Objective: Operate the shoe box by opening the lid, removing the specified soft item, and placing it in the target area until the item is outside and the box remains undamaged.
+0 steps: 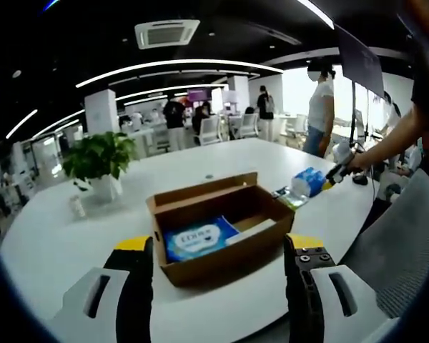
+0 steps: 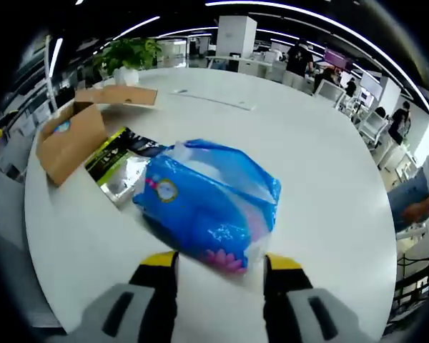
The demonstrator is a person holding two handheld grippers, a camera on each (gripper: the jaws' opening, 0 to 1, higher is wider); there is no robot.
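The brown cardboard shoe box [image 1: 213, 263] stands open on the white table [image 1: 57, 243], its lid folded back. Inside lie a blue tissue pack [image 1: 199, 238] and a white item [image 1: 252, 230]. My left gripper [image 1: 218, 280] is open just in front of the box, a jaw off each front corner. To the right, a person's hand holds my right gripper [image 1: 337, 171] at a blue soft pack [image 1: 307, 181]. In the right gripper view that blue plastic pack [image 2: 207, 204] rests on the table, its near end pinched in my right gripper [image 2: 220, 268]. The box [image 2: 70, 141] lies to the left.
Green and silver packets [image 2: 120, 168] lie between the box and the blue pack. A potted plant [image 1: 100, 161] stands on the table's far left. A grey chair [image 1: 400, 243] is at the right edge. People stand by desks in the background.
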